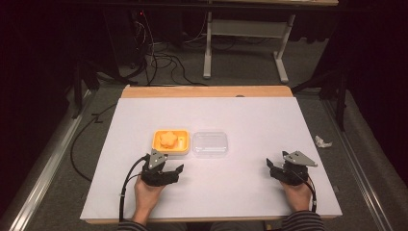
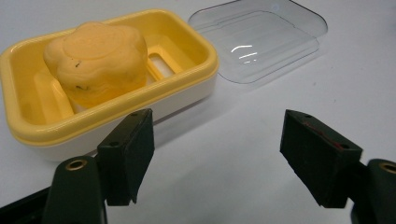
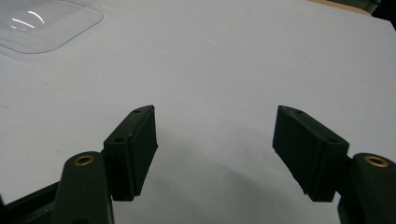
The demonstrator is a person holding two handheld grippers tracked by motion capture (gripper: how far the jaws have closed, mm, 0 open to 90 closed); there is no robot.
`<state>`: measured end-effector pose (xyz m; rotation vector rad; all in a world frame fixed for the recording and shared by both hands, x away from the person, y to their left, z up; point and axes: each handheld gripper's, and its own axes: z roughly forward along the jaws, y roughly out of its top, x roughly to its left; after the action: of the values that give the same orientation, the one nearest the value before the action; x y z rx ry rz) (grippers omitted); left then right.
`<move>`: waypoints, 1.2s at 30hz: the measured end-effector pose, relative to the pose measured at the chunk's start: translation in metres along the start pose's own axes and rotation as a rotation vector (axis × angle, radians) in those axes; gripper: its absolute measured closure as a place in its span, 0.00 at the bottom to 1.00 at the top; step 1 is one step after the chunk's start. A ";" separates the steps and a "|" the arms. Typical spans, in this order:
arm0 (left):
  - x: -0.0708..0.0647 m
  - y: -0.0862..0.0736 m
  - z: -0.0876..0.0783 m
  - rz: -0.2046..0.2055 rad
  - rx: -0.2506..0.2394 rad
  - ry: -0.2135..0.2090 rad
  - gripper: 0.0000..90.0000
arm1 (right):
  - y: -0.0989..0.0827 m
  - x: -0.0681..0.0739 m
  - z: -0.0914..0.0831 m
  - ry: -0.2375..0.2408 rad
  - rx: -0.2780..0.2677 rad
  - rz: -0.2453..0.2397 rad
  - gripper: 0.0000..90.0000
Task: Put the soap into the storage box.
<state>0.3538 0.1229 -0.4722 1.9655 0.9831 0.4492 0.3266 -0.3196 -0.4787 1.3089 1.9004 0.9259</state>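
Orange flower-shaped soap [image 2: 95,60] in yellow dish [image 2: 187,35] (clear lid [image 2: 261,42] just beside)

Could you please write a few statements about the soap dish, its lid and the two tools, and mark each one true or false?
1. The orange soap lies in the yellow soap dish. True.
2. The clear lid is fitted on the soap dish. False: it lies on the table beside the dish.
3. The left tool holds the soap. False: its jaws stand open with nothing between them, short of the dish.
4. The right tool is open and holds nothing. True.
5. The lid lies between the dish and the right tool in the high view. True.
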 end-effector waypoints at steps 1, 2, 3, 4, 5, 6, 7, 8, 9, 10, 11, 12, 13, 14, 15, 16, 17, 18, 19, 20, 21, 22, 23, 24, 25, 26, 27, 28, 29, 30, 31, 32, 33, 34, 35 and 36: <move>0.000 0.000 0.000 0.002 0.001 0.000 0.30 | 0.000 0.000 0.000 0.000 -0.001 0.001 0.34; 0.000 0.000 0.001 0.003 0.001 0.000 0.30 | 0.000 0.000 0.000 0.000 -0.001 0.002 0.34; -0.001 0.000 0.002 0.003 -0.001 -0.001 0.30 | 0.000 0.000 0.000 0.000 0.000 0.000 0.34; -0.001 0.000 0.002 0.006 0.000 0.000 0.30 | 0.000 0.000 0.000 0.000 0.000 0.000 0.34; -0.001 -0.001 0.003 0.008 -0.001 -0.001 0.30 | 0.000 0.000 0.000 0.000 -0.003 0.000 0.34; -0.001 -0.001 0.004 0.007 -0.001 -0.002 0.30 | 0.000 0.000 0.000 0.000 0.000 0.000 0.34; -0.002 -0.001 0.004 0.007 0.000 -0.003 0.30 | 0.000 0.000 0.000 0.000 -0.001 0.000 0.34; -0.002 -0.001 0.005 0.011 0.003 -0.005 0.30 | 0.000 0.000 0.000 0.000 -0.001 -0.001 0.34; -0.002 -0.001 0.005 0.015 0.004 -0.004 0.29 | 0.000 0.000 0.000 0.000 -0.002 -0.003 0.34; -0.002 -0.002 0.005 0.017 0.005 -0.004 0.29 | 0.000 0.000 0.000 0.000 -0.002 -0.004 0.34; -0.003 -0.002 0.006 0.022 0.008 -0.004 0.29 | 0.000 0.000 0.000 0.000 -0.002 -0.003 0.34; -0.003 -0.002 0.006 0.022 0.006 -0.003 0.29 | 0.000 0.000 0.000 -0.001 -0.002 -0.001 0.34; -0.003 -0.002 0.007 0.020 0.006 -0.005 0.29 | 0.000 0.000 0.000 0.000 -0.001 -0.003 0.34; -0.003 -0.003 0.007 0.016 0.001 -0.007 0.29 | 0.000 0.000 0.000 -0.001 -0.001 -0.002 0.34; -0.002 -0.004 0.007 0.011 0.001 -0.007 0.29 | 0.000 0.000 0.000 -0.001 -0.002 -0.001 0.34; -0.002 -0.004 0.008 0.010 0.003 -0.006 0.29 | 0.000 0.000 0.000 -0.001 -0.002 -0.002 0.34; -0.001 -0.005 0.008 0.006 0.003 -0.006 0.29 | 0.000 0.000 0.000 -0.001 -0.001 -0.002 0.34; -0.001 -0.006 0.009 0.003 0.005 -0.008 0.29 | 0.000 0.000 0.000 -0.001 -0.001 -0.001 0.34; -0.001 -0.007 0.009 0.001 0.005 -0.006 0.29 | 0.000 0.000 0.000 -0.001 -0.002 -0.002 0.34; -0.001 -0.007 0.009 0.002 0.003 -0.005 0.29 | 0.000 0.000 0.000 -0.001 -0.001 -0.002 0.34; -0.001 -0.007 0.008 0.001 -0.001 -0.005 0.29 | 0.000 0.000 0.000 -0.001 -0.001 -0.002 0.34; -0.001 -0.007 0.008 -0.001 -0.003 -0.007 0.29 | 0.000 0.000 0.000 -0.001 -0.002 -0.002 0.34; -0.001 -0.007 0.009 -0.001 -0.004 -0.005 0.29 | 0.000 0.000 0.000 -0.001 0.001 -0.002 0.34; -0.001 -0.007 0.009 -0.001 -0.001 -0.005 0.29 | 0.000 0.000 0.000 -0.001 -0.001 -0.001 0.34; -0.002 -0.007 0.009 0.000 -0.001 -0.004 0.29 | 0.000 0.000 0.000 -0.002 0.000 -0.001 0.34; -0.002 -0.007 0.009 0.001 -0.001 -0.002 0.29 | 0.000 0.000 0.000 -0.002 -0.001 -0.002 0.34; -0.002 -0.007 0.009 0.002 -0.001 -0.002 0.29 | 0.000 0.000 0.000 -0.001 0.001 -0.003 0.34; -0.002 -0.007 0.009 0.002 -0.001 -0.001 0.29 | 0.000 0.000 0.000 -0.002 0.001 -0.003 0.34; -0.002 -0.007 0.009 0.004 0.000 0.000 0.29 | 0.000 0.000 0.000 -0.002 0.000 -0.001 0.34; -0.002 -0.007 0.009 0.005 -0.001 0.003 0.29 | 0.000 0.000 0.000 -0.002 0.000 -0.003 0.34; -0.002 -0.007 0.009 0.006 -0.001 0.004 0.29 | 0.000 0.000 0.000 -0.001 0.001 -0.005 0.34; -0.002 -0.007 0.010 0.006 0.002 0.007 0.29 | 0.000 0.000 0.000 -0.001 0.001 -0.005 0.34; -0.002 -0.008 0.010 0.007 0.005 0.008 0.29 | 0.000 0.001 0.000 -0.002 0.000 -0.003 0.34; -0.003 -0.008 0.009 0.010 0.005 0.010 0.28 | 0.000 0.000 0.000 -0.002 0.000 -0.005 0.34; -0.004 -0.008 0.009 0.017 -0.002 0.014 0.28 | 0.000 0.000 0.000 -0.002 0.000 -0.005 0.34; -0.005 -0.008 0.009 0.021 -0.007 0.020 0.28 | 0.000 0.001 0.000 -0.002 -0.001 -0.005 0.34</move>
<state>0.3523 0.1168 -0.4836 1.9703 0.9728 0.4850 0.3265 -0.3191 -0.4788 1.3039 1.9007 0.9220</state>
